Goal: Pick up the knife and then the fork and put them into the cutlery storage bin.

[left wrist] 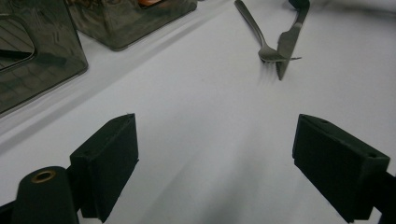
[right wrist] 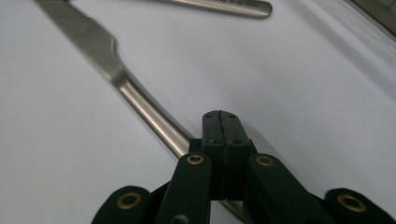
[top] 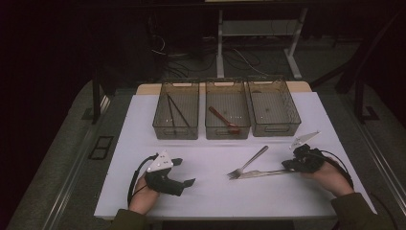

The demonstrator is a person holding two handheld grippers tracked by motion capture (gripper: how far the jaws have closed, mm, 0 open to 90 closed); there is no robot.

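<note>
**Lifting the knife by its handle**

The right gripper point(right wrist: 222, 140) is clenched on the handle of the knife point(right wrist: 100, 49). In the right gripper view the two black jaws meet with no gap, and the steel handle passes under and between them, then runs away from the fingertips toward the blade. The knife lies flat on the white table point(top: 210, 191). Its blade tip crosses the head of the fork point(top: 249, 163), so the two pieces touch at the far end, well away from the fingers.

The left gripper point(top: 183, 172) is released: its jaws stand wide apart over bare table, with nothing between them. The knife and the fork lie far ahead of its fingertips.

For this step, I think the grip should stay firm and the lift should begin straight up, because the handle is thin, smooth metal and can turn inside the pads. The jaws hold it near the end, so the long blade may sink down; keeping the wrist level will help. The tip should come clear of the fork before any sideways move, otherwise the fork may be dragged along.

Beyond the fingers stand three clear bins. The right bin point(top: 274, 108) looks free, while the others hold chopsticks point(top: 174, 111) and a red spoon point(top: 224, 120), so it is probably the place for the knife.
</note>
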